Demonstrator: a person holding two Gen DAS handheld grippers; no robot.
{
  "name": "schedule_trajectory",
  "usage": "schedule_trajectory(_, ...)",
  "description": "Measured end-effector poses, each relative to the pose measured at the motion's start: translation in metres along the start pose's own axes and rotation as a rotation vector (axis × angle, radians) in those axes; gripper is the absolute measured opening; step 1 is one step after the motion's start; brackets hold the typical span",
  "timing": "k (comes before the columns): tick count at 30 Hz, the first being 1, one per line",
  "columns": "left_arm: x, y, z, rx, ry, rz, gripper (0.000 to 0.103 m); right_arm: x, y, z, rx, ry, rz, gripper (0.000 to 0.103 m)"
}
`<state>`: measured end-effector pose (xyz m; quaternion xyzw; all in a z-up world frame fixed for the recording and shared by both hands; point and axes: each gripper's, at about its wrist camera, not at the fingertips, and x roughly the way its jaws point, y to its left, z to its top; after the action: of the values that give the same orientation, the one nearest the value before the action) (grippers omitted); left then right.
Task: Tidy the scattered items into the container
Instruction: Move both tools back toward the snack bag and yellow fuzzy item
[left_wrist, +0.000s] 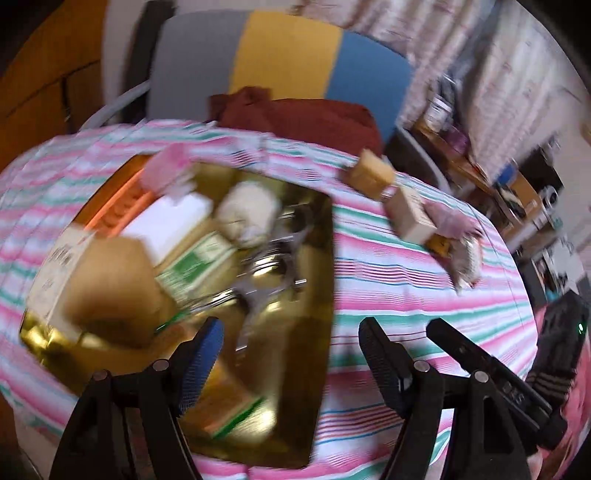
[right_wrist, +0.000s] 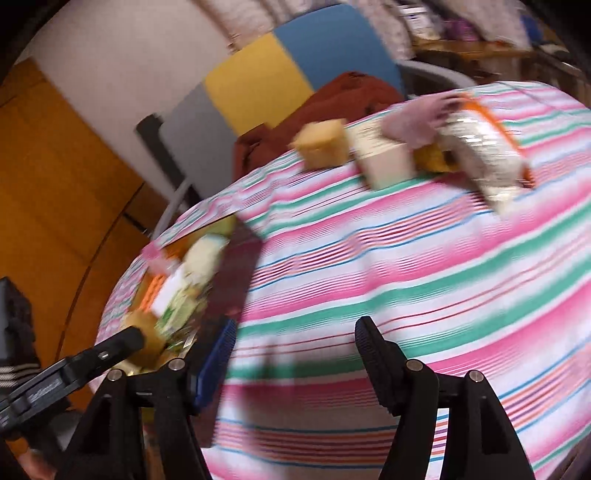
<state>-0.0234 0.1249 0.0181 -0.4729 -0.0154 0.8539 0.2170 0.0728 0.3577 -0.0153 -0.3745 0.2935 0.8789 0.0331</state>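
Both grippers, left (left_wrist: 290, 341) and right (right_wrist: 295, 341), hang spread and empty above the striped cloth (right_wrist: 406, 258). The gold container (left_wrist: 317, 258) (already part-filled) sits on that cloth, well apart from a yellow sponge (right_wrist: 325, 142) and foil packet (right_wrist: 480, 155).

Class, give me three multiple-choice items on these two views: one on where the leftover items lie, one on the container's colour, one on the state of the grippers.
1. Where do the items still outside the container lie?
A. on the chair
B. on the striped cloth, at its far edge
C. on the floor

2. What colour is the container's inside?
A. gold
B. blue
C. white

3. How are the two grippers?
A. both shut on boxes
B. one open, one shut
C. both open and empty

Answers:
1 B: the sponge and boxes sit on the cloth beside the chair.
2 A: its walls shine gold.
3 C: the left gripper and right gripper both show a wide gap with nothing in it.
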Motion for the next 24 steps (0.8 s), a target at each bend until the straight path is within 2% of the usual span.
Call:
schedule_trajectory(6, 0.029, -0.057, 0.007, 0.136, 0.014, -0.082, 0.077, -0.013, -0.063, 0.024, 0.069, -0.054, -0.133, 0.069)
schedule_trajectory(8, 0.044, -0.073, 0.005, 0.169, 0.019, -0.099, 0.077, -0.014, -0.081, 0.032, 0.078, -0.058, -0.171, 0.073)
schedule_trajectory(11, 0.071, -0.092, 0.0, 0.199, 0.068, -0.114, 0.077, -0.016, -0.101, 0.043, 0.087, -0.064, -0.197, 0.074)
schedule_trajectory(16, 0.1, -0.103, -0.01, 0.203, 0.133, -0.107, 0.077, -0.019, -0.123, 0.073, 0.068, -0.111, -0.215, 0.074)
schedule_trajectory(24, 0.104, -0.096, -0.017, 0.166, 0.144, -0.097, 0.077, -0.007, -0.134, 0.137, -0.039, -0.199, -0.213, 0.074)
